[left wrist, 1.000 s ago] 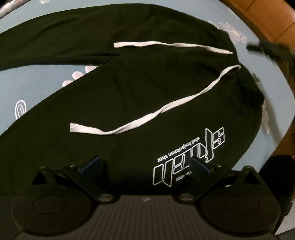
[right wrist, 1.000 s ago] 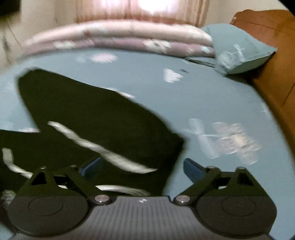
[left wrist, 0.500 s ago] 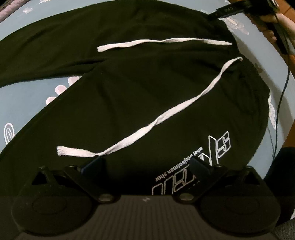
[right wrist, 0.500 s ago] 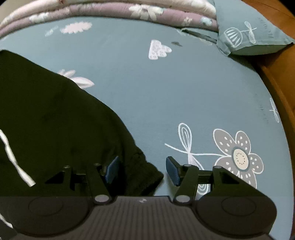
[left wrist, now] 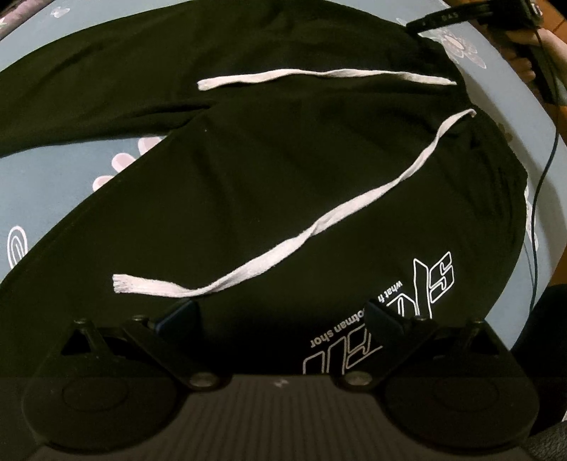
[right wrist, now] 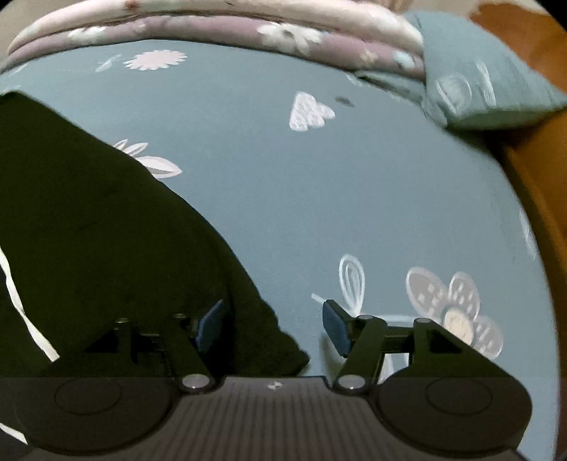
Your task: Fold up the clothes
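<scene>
Black sweatpants [left wrist: 283,170] with two white drawstrings [left wrist: 319,227] and a white logo [left wrist: 425,290] lie flat on the blue bed sheet [left wrist: 53,198]. My left gripper [left wrist: 280,317] hangs open just above the cloth beside the logo, holding nothing. My right gripper [right wrist: 273,329] is at the far waistband corner [right wrist: 262,326]. Its jaws are opening; that corner lies between the fingers, and the pads do not press on it. The left wrist view shows the right gripper [left wrist: 446,17] at the top right, held by a hand [left wrist: 545,46].
A folded pink quilt [right wrist: 212,28] and a blue pillow [right wrist: 478,81] lie at the far end of the bed. A wooden bed frame [right wrist: 531,184] runs along the right side. A thin cable [left wrist: 542,177] hangs by the right bed edge.
My right gripper has swept right and down to the waistband corner, and its jaws have narrowed around it. It has come into the left wrist view. The left gripper stayed put.
</scene>
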